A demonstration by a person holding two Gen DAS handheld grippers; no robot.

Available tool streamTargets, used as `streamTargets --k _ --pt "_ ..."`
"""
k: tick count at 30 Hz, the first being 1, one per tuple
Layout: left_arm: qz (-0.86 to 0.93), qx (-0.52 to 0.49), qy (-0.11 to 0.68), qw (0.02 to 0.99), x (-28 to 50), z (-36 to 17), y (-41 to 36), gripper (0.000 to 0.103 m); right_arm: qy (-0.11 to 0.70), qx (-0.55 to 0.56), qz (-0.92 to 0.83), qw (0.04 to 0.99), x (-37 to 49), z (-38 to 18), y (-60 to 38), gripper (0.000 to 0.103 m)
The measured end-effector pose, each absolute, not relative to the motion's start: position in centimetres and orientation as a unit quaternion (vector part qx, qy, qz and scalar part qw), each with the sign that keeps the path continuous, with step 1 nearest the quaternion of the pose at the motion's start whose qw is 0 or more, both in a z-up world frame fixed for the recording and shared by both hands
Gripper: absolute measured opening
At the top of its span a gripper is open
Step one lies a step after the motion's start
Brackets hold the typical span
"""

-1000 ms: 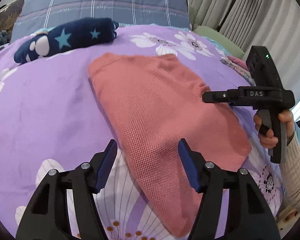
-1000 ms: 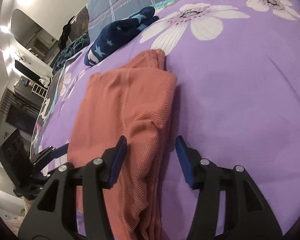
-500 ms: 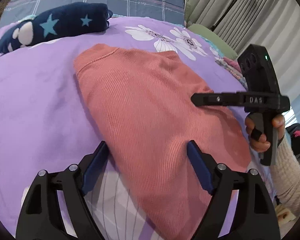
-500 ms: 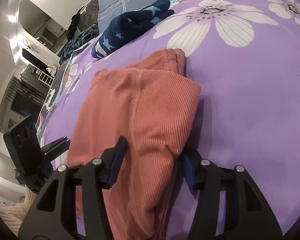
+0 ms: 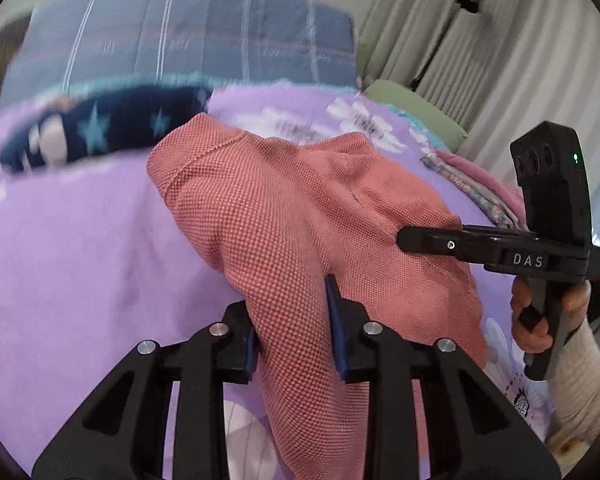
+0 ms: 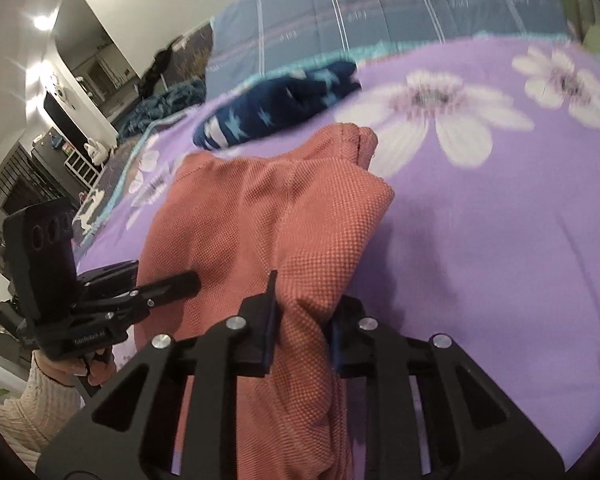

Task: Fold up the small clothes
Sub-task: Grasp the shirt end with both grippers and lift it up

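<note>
A salmon-pink waffle-knit garment (image 5: 284,216) lies on a purple bedspread (image 5: 80,248) with white flowers, beside navy star-patterned fleece (image 5: 100,128).

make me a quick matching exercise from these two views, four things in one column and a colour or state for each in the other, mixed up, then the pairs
Things:
1. salmon knit garment
2. rolled fleece item
3. bedspread
4. left hand-held gripper

Colour or state:
A. purple with white flowers
B. closing on a fold of cloth
C. navy with pale blue stars
D. bunched up, gripped at two spots

Pairs: 1-D, 2-C, 3-A, 4-B
</note>
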State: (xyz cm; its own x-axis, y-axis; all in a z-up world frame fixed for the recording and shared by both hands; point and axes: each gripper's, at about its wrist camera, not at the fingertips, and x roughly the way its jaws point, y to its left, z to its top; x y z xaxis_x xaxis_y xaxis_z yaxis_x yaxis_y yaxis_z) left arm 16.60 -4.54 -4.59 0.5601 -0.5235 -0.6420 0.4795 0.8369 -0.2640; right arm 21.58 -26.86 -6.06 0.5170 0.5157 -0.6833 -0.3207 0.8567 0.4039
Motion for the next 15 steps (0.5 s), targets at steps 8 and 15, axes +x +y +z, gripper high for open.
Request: streamTargets --k 8,15 --pt "-0.315 0.024 0.302 0.899 15.9 3.2 -9.3 0.028 0.322 0.112 0.219 0.914 17.5 1.4 -30.4 0.019" --pt "-0.344 0.048 0.262 0.9 22.1 9.4 -15.9 0.028 0.266 0.099 0.157 0.946 20.0 7.8 -35.3 0.019"
